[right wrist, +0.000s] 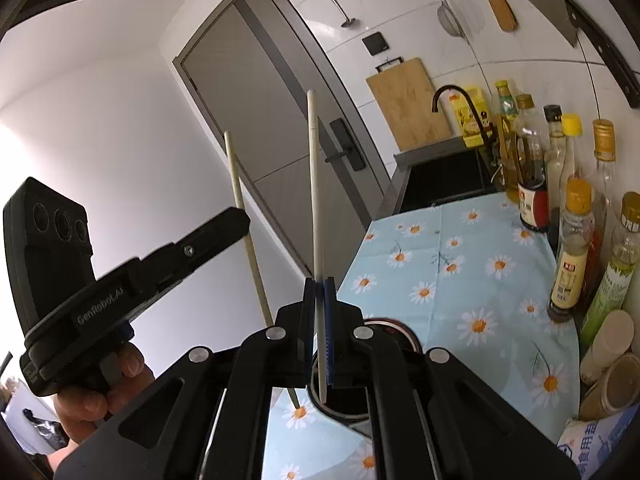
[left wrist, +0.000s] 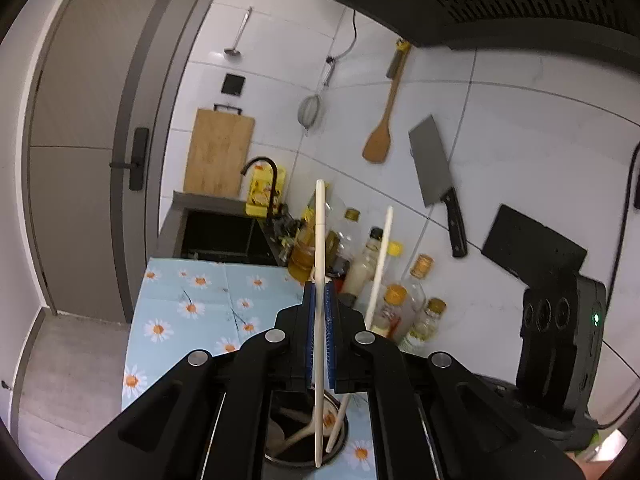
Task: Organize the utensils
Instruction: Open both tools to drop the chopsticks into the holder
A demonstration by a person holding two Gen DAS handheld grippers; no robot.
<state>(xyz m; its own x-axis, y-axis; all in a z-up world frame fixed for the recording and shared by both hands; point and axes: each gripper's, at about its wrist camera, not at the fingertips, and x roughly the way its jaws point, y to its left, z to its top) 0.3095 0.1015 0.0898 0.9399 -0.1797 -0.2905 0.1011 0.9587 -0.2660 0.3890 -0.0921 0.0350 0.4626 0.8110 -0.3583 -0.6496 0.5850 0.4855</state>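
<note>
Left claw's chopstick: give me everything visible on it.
The cream-white chopstick is a long, slim, smooth stick, plastic or bone-like by its look, tapering to its lower tip. It stands nearly upright, clamped partway along its length between the blue pads of the left claw, which is shut on it. Its blunt end points up toward the tiled wall; its thin tip hangs over the dark round utensil holder below. Whether the tip touches anything inside cannot be told.

The desk [right wrist: 472,280] wears a pale blue cloth dotted with white, orange-centred daisies. Both black tools, left tool [left wrist: 319,292] and right tool [right wrist: 319,286], have blue pads, and each grips a cream chopstick [left wrist: 320,264]. On white wall tiles [left wrist: 500,128] hang a tan wooden spatula [left wrist: 380,136] and a grey cleaver [left wrist: 432,160].
</note>
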